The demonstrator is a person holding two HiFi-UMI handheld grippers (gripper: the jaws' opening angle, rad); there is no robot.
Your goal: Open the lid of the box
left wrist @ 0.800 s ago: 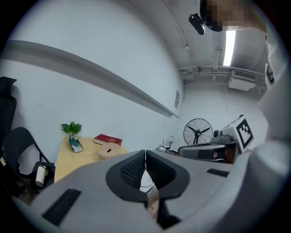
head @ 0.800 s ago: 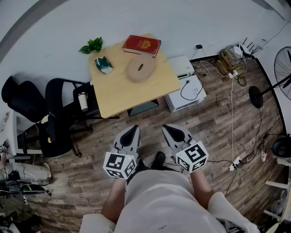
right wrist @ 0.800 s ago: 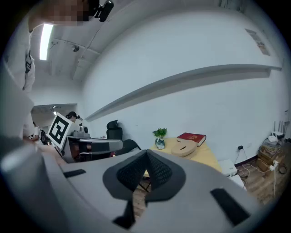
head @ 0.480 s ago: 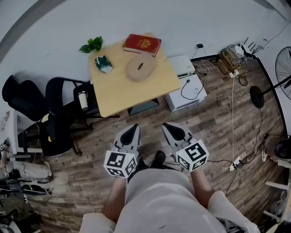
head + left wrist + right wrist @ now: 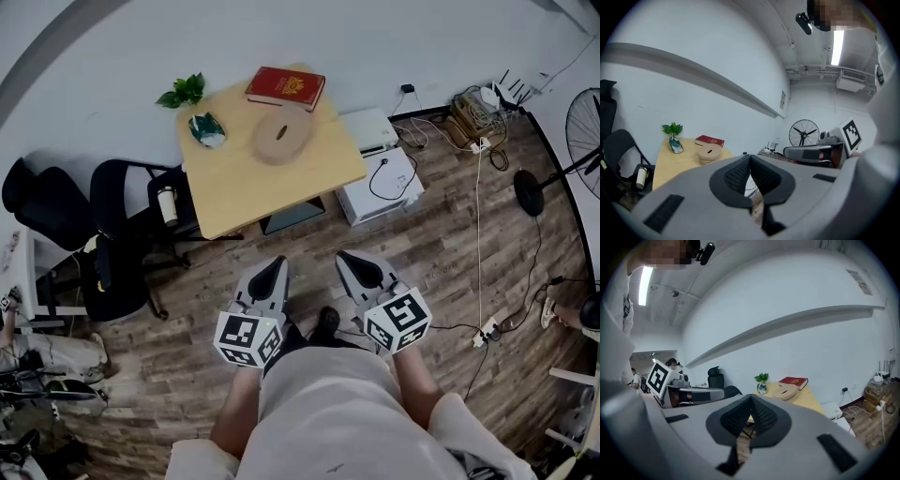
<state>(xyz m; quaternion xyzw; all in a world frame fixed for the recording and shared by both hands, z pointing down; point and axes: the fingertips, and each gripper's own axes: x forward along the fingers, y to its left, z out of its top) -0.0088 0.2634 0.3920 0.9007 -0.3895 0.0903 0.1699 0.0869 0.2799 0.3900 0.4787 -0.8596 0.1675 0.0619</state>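
Table (image 5: 281, 192) drifted left, box (image 5: 281, 139) back from its edge, floor (image 5: 422, 253) between, left tool (image 5: 278, 263), right tool (image 5: 343, 259) closed, empty

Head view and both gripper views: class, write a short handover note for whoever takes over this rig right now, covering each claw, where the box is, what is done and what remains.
Left claw: shut, empty, held low before the person's body.
Right claw: shut, empty, alongside it.
Round wooden box: on the light table ahead, next to the red book; lid looks on.
Done: nothing yet; both claws are well away from the box.
Left: walk to the table, open a claw, lift the lid.
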